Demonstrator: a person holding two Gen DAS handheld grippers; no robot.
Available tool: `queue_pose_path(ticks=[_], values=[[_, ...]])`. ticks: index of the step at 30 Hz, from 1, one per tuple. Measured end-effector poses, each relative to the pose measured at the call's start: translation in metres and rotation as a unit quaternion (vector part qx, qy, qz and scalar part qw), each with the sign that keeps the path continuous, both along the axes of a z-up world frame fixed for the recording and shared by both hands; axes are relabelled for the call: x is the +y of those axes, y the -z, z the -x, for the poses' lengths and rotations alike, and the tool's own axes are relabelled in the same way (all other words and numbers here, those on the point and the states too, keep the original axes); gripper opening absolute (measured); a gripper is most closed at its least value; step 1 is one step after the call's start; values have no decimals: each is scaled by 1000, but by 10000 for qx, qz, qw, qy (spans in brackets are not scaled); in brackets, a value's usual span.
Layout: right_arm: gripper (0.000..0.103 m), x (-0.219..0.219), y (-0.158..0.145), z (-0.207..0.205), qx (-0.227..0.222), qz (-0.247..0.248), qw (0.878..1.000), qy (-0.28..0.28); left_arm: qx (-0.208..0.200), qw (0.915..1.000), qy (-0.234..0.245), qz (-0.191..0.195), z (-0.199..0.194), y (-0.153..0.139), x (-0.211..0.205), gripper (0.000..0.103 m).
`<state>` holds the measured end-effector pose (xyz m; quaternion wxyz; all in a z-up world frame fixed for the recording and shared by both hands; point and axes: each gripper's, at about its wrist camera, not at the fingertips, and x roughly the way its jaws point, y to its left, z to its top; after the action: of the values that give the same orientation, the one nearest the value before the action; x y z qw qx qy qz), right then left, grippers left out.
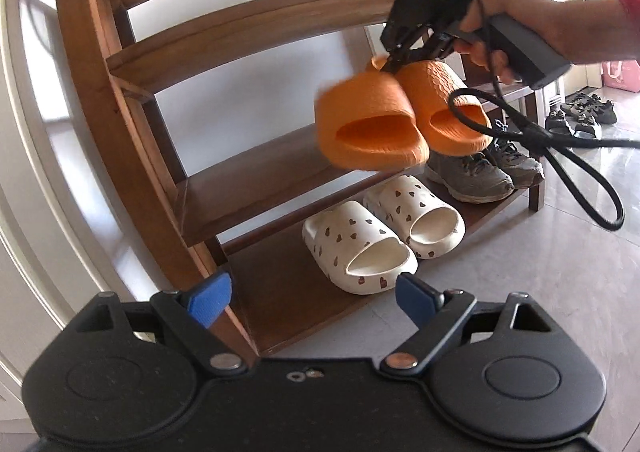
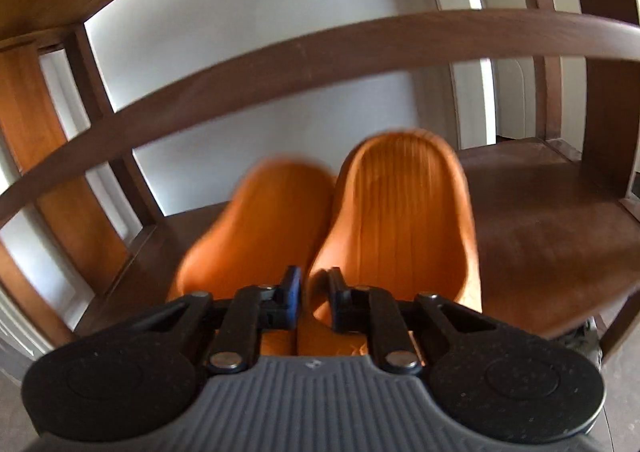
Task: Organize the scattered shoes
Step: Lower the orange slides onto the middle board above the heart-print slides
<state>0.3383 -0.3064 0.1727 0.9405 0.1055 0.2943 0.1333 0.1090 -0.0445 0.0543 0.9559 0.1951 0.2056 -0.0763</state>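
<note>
A pair of orange slippers (image 1: pixel 384 120) hangs in the air in front of the wooden shoe rack (image 1: pixel 168 100), above its second-lowest shelf (image 1: pixel 248 176). My right gripper (image 1: pixel 404 56) is shut on their heels, pinching both together. In the right wrist view the orange slippers (image 2: pixel 360 220) point toe-first over the dark shelf board (image 2: pixel 552 228), with my right gripper (image 2: pixel 314 300) clamped on their touching heel rims. My left gripper (image 1: pixel 312 302) stands open near the rack's bottom left corner, holding nothing.
White heart-print slippers (image 1: pixel 380 236) and grey sneakers (image 1: pixel 480 172) sit on the lowest shelf. More shoes (image 1: pixel 580 116) lie on the tiled floor at the far right, near a pink bag (image 1: pixel 622 74). A black cable (image 1: pixel 560 148) loops below the person's hand (image 1: pixel 520 28).
</note>
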Motion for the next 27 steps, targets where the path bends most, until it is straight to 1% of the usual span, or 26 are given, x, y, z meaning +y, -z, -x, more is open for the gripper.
queue_pose_path(ticks=[3,7,9,10,13,16,18,20,23,24,25,27], values=[[14,7,0,-18,-24,223,9997,-21,-23,10000,73,-33,-8,0,-12,90],[15,15,5,-30,-111,451,9989,-30,-227,9993,288,-77,-15,-3,-33,90],[18,14,10,-27,-176,556,9983,-58,-305,9989,357,-85,-21,-4,-44,90],[18,13,14,-25,-211,608,9979,-77,-333,9987,380,-77,-24,-5,-49,90],[18,11,20,-30,-247,689,9972,-155,-454,9978,489,21,-28,-8,-62,90],[18,10,22,-28,-421,822,9956,-156,-610,9956,686,171,-30,-8,-70,90],[19,6,23,-24,-570,802,9950,-173,-611,9947,787,244,-34,-5,-74,90],[22,-5,20,-11,-795,644,9945,-204,-460,9945,846,403,-42,1,-78,90],[23,-24,15,12,-1153,370,9923,-255,-311,9947,755,624,-53,4,-78,90],[28,-30,14,20,-1272,279,9911,-271,-309,9946,757,636,-53,4,-77,90],[43,-36,12,28,-1390,187,9897,-288,-327,9943,771,663,-54,5,-76,90],[52,-49,9,44,-1626,3,9862,-321,-431,9943,734,646,-51,4,-73,90]])
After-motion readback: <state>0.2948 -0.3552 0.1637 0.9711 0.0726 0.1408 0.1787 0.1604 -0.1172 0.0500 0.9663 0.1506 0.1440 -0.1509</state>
